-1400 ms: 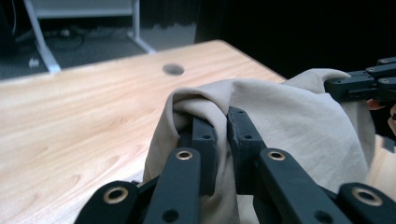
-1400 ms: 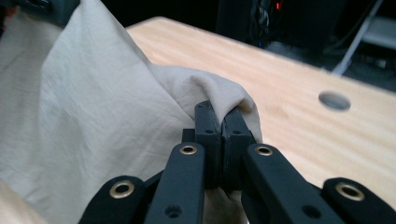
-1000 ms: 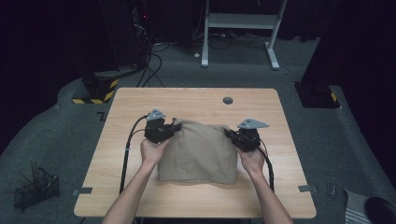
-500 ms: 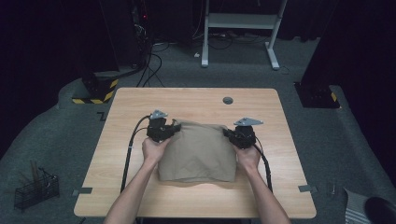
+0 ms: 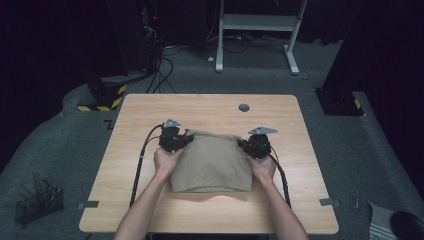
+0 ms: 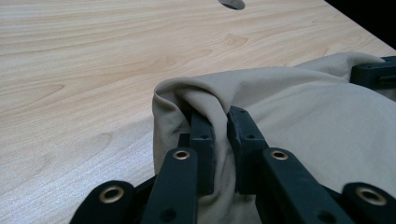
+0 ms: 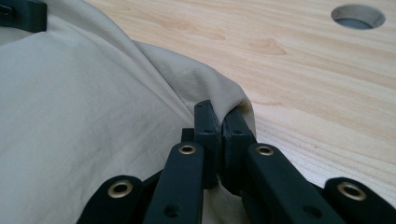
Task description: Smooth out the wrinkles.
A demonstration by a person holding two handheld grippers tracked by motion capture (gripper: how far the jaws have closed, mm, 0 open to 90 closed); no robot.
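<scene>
Cloth (image 5: 212, 162): tan, folded, no label or print seen.
L gripper (image 6: 219, 126): corner fold pinched, jaws just eased slightly.
R gripper (image 7: 219, 126): far corner clamped tight.
High view: basket (image 5: 37, 202) on floor.

You are working at a light wooden table (image 5: 210, 107) with a round cable hole (image 5: 243, 107) near its far edge, set on grey carpet (image 5: 75, 150) in a dark room lit mainly over the tabletop. At the top of the frame stands a white desk frame (image 5: 257, 22), with black cables (image 5: 165, 65) trailing across the floor at upper left beside a yellow-and-black striped base (image 5: 102, 97). At lower left a black wire basket (image 5: 37, 202) sits on the carpet.
</scene>
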